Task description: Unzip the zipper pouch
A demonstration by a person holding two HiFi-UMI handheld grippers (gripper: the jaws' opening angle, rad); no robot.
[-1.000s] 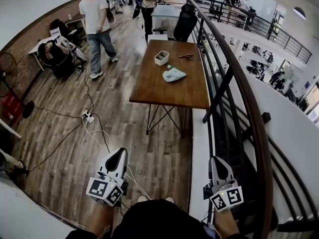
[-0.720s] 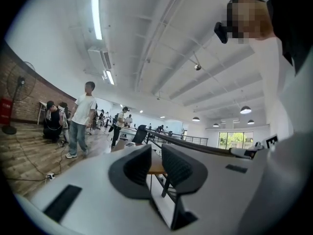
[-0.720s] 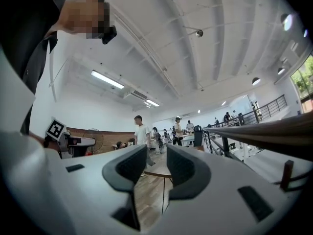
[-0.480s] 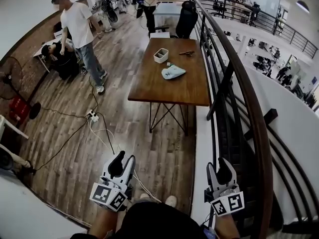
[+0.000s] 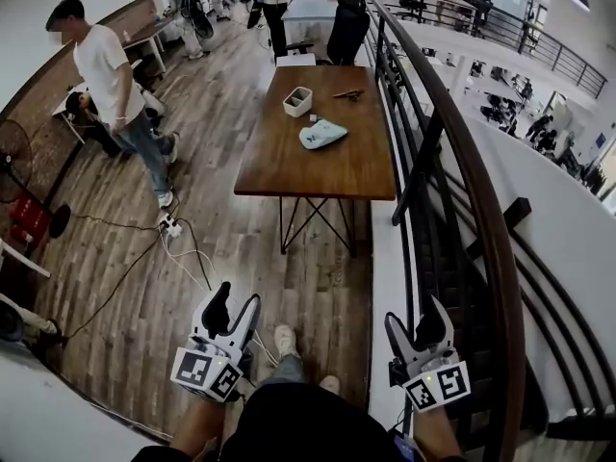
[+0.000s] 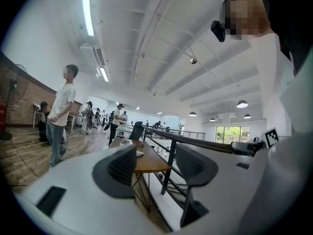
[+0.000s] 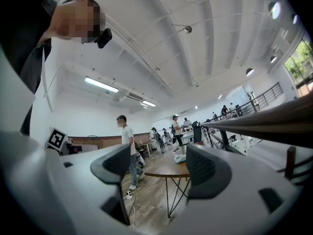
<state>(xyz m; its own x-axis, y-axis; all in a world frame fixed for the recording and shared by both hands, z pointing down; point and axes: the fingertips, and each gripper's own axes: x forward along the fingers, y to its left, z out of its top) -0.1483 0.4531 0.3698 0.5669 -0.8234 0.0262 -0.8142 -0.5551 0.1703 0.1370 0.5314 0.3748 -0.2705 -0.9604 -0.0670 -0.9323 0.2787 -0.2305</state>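
Wood-top table, thin dark metal legs, stands on plank floor, right long side near railing. On top: pale zipper pouch lying flat, approx mid-table. Small white open box beyond it, twd left edge, apart from pouch. Small brown item near far end, can't ID.

left tongs and right tongs look like matt white plastic with dark ribbed pads; well ahead of them the worktop is smooth brown wood, the zipper pouch on it soft pale cloth; floor below is slightly glossy wood planks
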